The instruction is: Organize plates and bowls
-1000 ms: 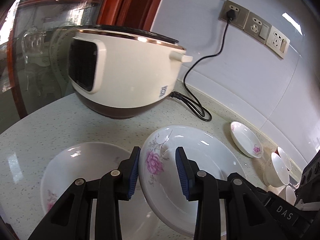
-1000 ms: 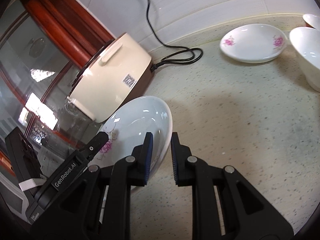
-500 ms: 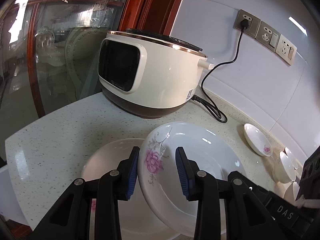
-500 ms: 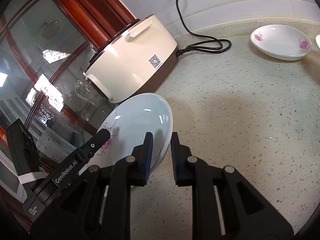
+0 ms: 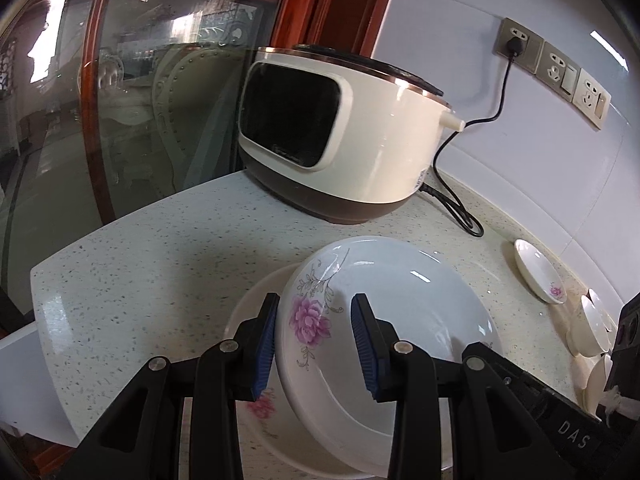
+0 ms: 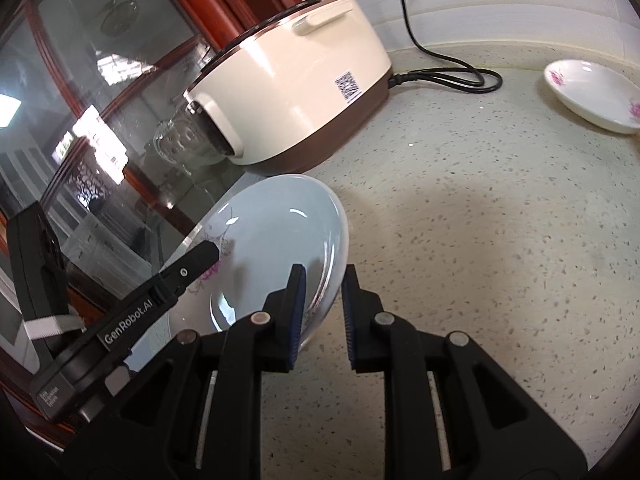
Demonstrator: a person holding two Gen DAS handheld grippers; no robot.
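Note:
A white plate with a pink flower [image 5: 400,320] hangs tilted just above the counter, held at opposite rims. My left gripper [image 5: 316,340] is shut on its near rim, one pad outside and one inside. In the right wrist view the same plate [image 6: 280,236] has my right gripper [image 6: 322,312] shut on its near edge, and one of the left gripper's fingers [image 6: 192,262] reaches over the far rim. A second white plate [image 5: 256,312] lies flat on the counter, mostly hidden beneath the held one.
A cream rice cooker [image 5: 340,140] stands at the back, its black cord [image 5: 460,208] running to wall sockets. A small flowered dish [image 5: 538,276] and stacked small bowls [image 5: 592,328] sit at the right. The counter edge [image 5: 52,276] and a glass partition are at the left.
Both grippers have carried the plate sideways, away from the small dishes. It now covers most of the flat plate, which lay beside it before. The rice cooker looks farther off.

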